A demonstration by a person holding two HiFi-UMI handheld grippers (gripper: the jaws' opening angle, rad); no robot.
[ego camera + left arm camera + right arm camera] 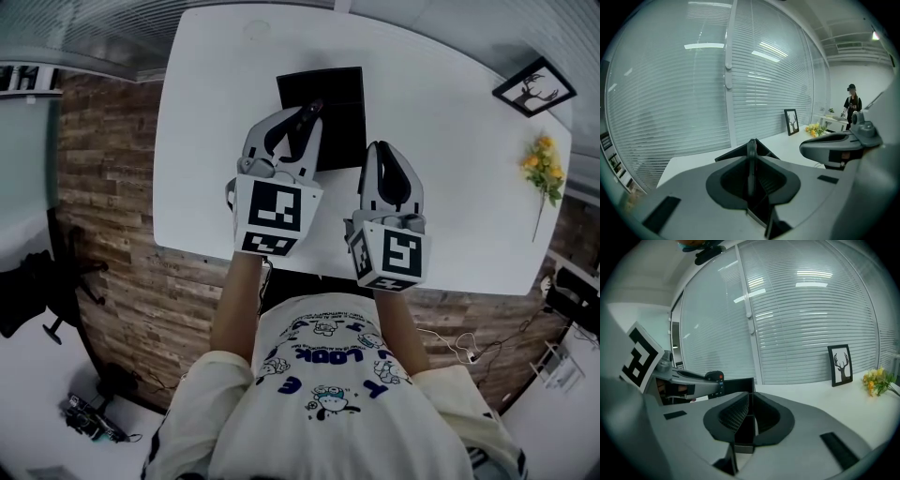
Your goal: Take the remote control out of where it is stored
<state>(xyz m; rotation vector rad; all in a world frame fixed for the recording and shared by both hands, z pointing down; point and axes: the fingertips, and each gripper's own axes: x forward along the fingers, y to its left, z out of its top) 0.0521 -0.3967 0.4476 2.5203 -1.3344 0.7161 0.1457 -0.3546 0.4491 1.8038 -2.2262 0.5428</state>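
Two fingers point(723, 180) of the left gripper point(751, 157) are nearly together, pressed on the remote control point(751, 161), a thin dark bar that stands edge-on between them. Seen from the right gripper view, the remote's end with a red button sticks out past the fingertips. From the head view it overlaps the near left part of the black box point(339, 94), which lies flat on the white table point(202, 141); whether it is fully clear of the box I cannot tell. The right gripper point(749, 404) hangs just beside the left one, near the box's right corner, with its fingers closed together and nothing between them. Farther right on the table, well apart from both grippers, lie a sprig of yellow flowers point(542, 167) and a framed deer picture point(534, 87). Pale window blinds point(693, 93) run behind the table's far edge
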